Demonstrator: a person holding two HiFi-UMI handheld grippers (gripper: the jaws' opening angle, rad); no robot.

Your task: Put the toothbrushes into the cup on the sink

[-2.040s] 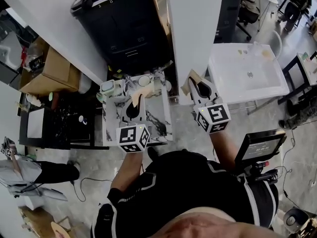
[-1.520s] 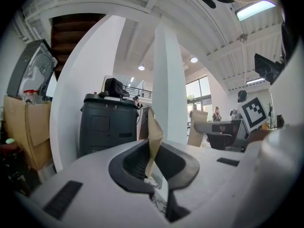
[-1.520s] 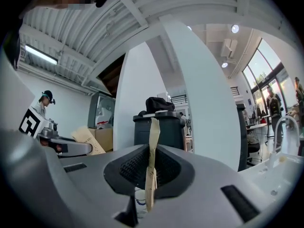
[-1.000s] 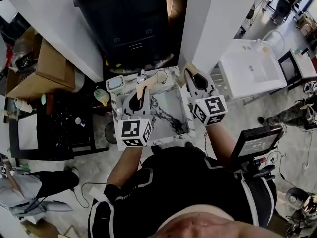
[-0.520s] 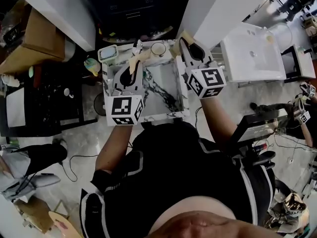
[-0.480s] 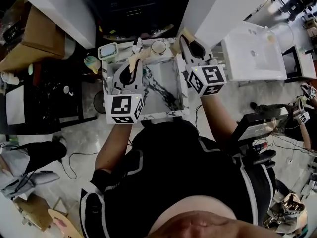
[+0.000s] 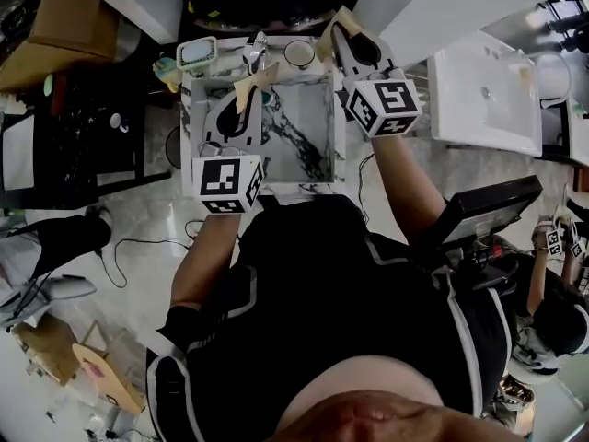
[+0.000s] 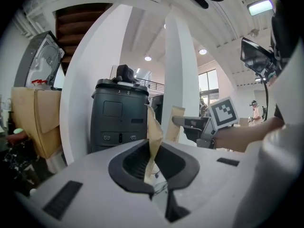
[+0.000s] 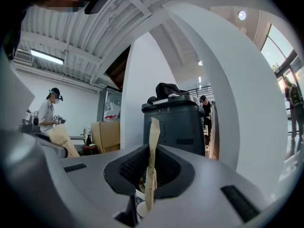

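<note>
Grey workshop floor surrounds the marble sink (image 7: pixel 336 136), with the cup (image 7: pixel 297 53) on its back rim beside the tap (image 7: pixel 256 52). Over the basin, the left tongs (image 7: pixel 244 109) are clamped on a paper-wrapped toothbrush (image 7: pixel 254 83). The right tongs (image 7: pixel 352 46) pinch a second toothbrush (image 7: pixel 333 28) near the cup. To my eye the right should go first: tip its packet upright, bring the lower end over the cup's mouth, lower it inside, then let go. Keep the left one back, clear of the tap.
</note>
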